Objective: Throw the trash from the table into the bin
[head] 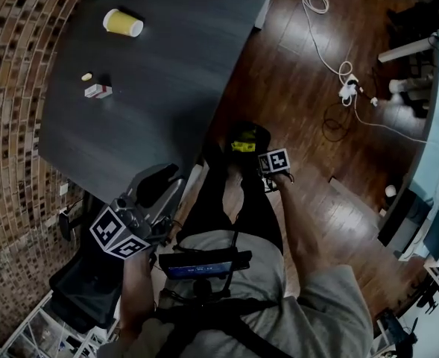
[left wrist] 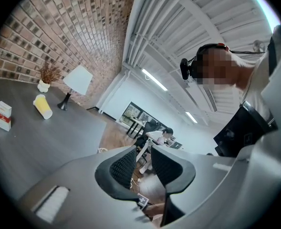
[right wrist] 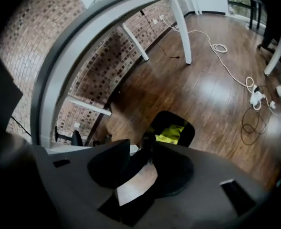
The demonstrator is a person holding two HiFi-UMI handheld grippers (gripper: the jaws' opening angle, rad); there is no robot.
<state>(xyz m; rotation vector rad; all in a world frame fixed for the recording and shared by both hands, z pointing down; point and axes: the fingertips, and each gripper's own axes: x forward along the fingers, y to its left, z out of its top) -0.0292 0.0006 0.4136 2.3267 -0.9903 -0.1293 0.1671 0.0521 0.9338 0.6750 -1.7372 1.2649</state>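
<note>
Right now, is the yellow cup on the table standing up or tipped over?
Tipped over: the yellow cup lies on its side on the table, seen lengthwise from above.

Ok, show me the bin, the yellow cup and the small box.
bin (head: 253, 131): head view, dark rim.
yellow cup (head: 122, 23): head view, its side.
small box (head: 98, 91): head view, top face.

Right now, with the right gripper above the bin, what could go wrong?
1. The pale flat scrap lies between the parted jaws of the right gripper. It may stay lodged there, or flutter past the black bin onto the wooden floor.
2. The yellow cup and red-and-white box could be forgotten.
</note>
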